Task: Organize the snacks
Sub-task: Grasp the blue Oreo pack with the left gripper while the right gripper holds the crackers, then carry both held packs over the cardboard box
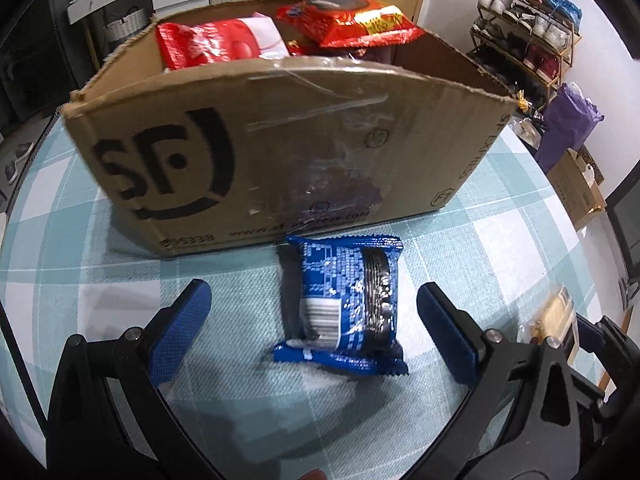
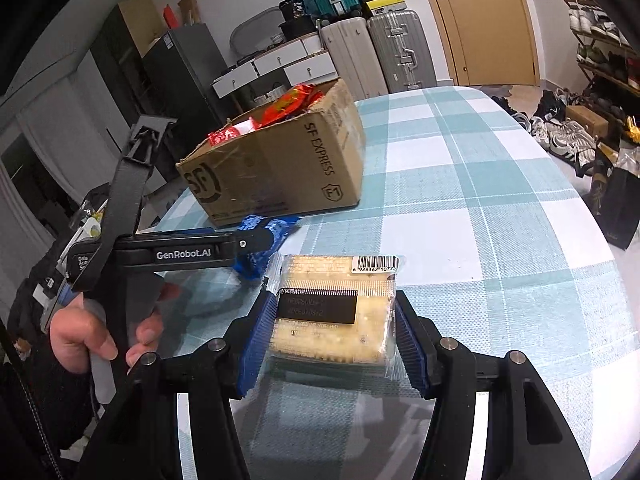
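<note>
The left gripper (image 1: 312, 332) stands with its jaws wide apart, one blue pad on either side of the blue snack packet (image 1: 340, 308), neither pad touching the wrapper. The packet lies flat on the checked tablecloth (image 1: 500, 248), just in front of the cardboard box (image 1: 260, 140), which sits at twelve o'clock in the left wrist view and already holds red snack packs (image 1: 348, 20). The right gripper (image 2: 332, 336) is clamped on a clear-wrapped cracker pack (image 2: 332, 308), both pads pressed to its sides; whether the pack is off the cloth I cannot tell. From the right wrist view the box (image 2: 280, 160) lies at about eleven o'clock, well apart from the held pack. Judged step in hand: picking up the blue packet for the box. To do it well, the left jaws should come lower and close across the packet's thick middle, not on the crimped ends — a hold on thin foil alone would likely slip or tear. The packet lies slightly askew to the jaw line, so a small wrist roll to square the pads seems advisable. The lift must clear the near box wall, which is close and tall, before release — and the right gripper should hold off to avoid crowding the opening.
</note>
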`<act>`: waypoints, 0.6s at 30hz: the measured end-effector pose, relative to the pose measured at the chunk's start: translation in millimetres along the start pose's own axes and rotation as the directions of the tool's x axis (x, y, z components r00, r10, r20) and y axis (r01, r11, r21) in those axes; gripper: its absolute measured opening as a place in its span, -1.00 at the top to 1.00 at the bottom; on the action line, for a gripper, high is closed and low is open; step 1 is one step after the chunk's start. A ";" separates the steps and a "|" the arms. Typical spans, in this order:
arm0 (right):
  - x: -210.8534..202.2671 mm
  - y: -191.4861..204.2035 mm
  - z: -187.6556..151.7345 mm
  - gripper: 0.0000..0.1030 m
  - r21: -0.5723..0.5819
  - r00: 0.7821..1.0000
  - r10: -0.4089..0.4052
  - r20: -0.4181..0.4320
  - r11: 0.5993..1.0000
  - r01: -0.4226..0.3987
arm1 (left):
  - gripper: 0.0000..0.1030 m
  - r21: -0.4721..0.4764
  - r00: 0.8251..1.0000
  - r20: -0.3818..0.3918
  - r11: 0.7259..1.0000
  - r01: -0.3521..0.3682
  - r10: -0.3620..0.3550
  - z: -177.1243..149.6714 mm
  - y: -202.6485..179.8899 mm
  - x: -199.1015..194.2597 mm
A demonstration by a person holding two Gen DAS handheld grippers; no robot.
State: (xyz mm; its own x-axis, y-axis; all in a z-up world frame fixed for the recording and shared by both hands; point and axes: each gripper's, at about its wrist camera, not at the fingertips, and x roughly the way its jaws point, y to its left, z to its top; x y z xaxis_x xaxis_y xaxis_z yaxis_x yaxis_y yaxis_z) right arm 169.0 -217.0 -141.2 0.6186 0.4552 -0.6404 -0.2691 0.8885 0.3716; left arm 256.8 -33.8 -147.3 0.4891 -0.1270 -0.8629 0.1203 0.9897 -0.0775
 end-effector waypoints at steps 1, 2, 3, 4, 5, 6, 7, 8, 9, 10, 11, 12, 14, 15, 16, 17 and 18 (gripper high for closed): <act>0.0 -0.9 0.1 -0.13 0.002 1.000 -0.001 -0.001 1.000 0.001 | -0.98 0.004 1.000 -0.003 1.000 -0.005 0.005 1.4 -1.0 1.7; -0.3 -1.5 0.4 -0.13 0.003 1.000 -0.001 -0.001 1.000 0.001 | -0.98 0.006 1.000 -0.006 1.000 -0.014 0.014 2.8 -1.8 3.9; -0.3 -2.0 0.6 -0.13 0.002 1.000 -0.002 0.000 1.000 0.002 | -0.97 0.003 0.999 -0.016 0.999 -0.032 0.032 5.3 -2.0 6.8; -0.4 -2.6 1.0 -0.13 0.003 1.000 -0.003 0.000 1.000 0.003 | -0.92 -0.002 0.999 -0.021 0.999 -0.034 0.034 7.0 -2.0 8.7; 0.1 -3.3 1.4 -0.13 0.005 1.000 -0.002 0.001 1.000 0.002 | -0.80 -0.010 0.999 -0.025 1.000 -0.025 0.025 8.9 -1.5 10.2; 0.0 -4.3 1.7 -0.13 0.008 1.000 -0.002 0.002 1.000 0.002 | -0.70 -0.016 1.000 -0.027 1.000 -0.015 0.015 10.8 -1.7 11.0; 0.0 -5.1 1.9 -0.13 0.010 1.000 -0.003 0.002 1.000 0.003 | -0.54 -0.022 1.000 -0.026 1.000 -0.001 0.001 12.2 -0.5 10.8; 0.0 -5.4 1.9 -0.13 0.012 1.000 -0.003 0.000 1.000 0.003 | -0.40 -0.020 1.000 -0.025 1.000 0.011 -0.012 12.9 0.2 10.5; 0.3 -5.6 2.0 -0.13 0.011 1.000 -0.003 0.000 1.000 0.003 | -0.30 -0.009 1.000 -0.022 1.000 0.018 -0.018 13.5 -1.1 10.4; 0.3 -5.4 1.9 -0.13 0.010 1.000 -0.004 -0.001 1.000 0.004 | 0.10 0.014 1.000 -0.012 1.000 0.019 -0.019 14.1 -3.3 9.4; 0.6 -5.7 2.1 -0.13 0.010 1.000 -0.004 -0.003 1.000 0.004 | 0.19 0.026 1.000 -0.010 1.000 0.011 -0.011 13.8 -4.7 8.0; 0.6 -5.8 2.1 -0.13 0.010 1.000 -0.004 -0.002 1.000 0.004 | 0.19 0.025 0.999 -0.024 0.999 0.025 -0.025 13.8 -4.4 6.0; -0.9 -4.7 2.1 -0.13 0.009 1.000 -0.003 -0.001 1.000 0.003 | 0.19 0.014 0.996 -0.026 0.996 0.091 -0.091 11.3 -3.2 -0.3; -1.3 -3.8 2.3 -0.13 0.006 1.000 -0.004 0.000 1.000 0.004 | 0.19 0.025 0.997 -0.017 0.997 0.076 -0.075 9.0 -3.9 -3.6; -1.5 -3.1 2.6 -0.13 0.004 1.000 -0.005 -0.001 1.000 0.005 | 0.19 0.047 0.998 -0.014 0.997 0.060 -0.060 6.6 -5.5 -5.9; -1.6 -1.8 3.0 -0.13 0.000 1.000 -0.006 -0.001 1.000 0.006 | 0.19 0.046 0.998 -0.014 0.997 0.067 -0.066 4.8 -4.6 -7.4; -2.0 -0.3 3.6 -0.13 -0.003 1.000 -0.008 -0.001 1.000 0.008 | 0.19 0.035 0.997 -0.019 0.996 0.077 -0.076 3.2 -2.2 -8.4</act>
State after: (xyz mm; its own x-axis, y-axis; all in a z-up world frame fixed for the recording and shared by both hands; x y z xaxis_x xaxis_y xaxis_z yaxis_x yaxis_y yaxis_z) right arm 170.5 -218.3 -137.6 0.6202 0.4484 -0.6437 -0.2667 0.8922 0.3645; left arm 255.2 -35.2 -138.3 0.4624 -0.2011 -0.8636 0.1881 0.9740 -0.1261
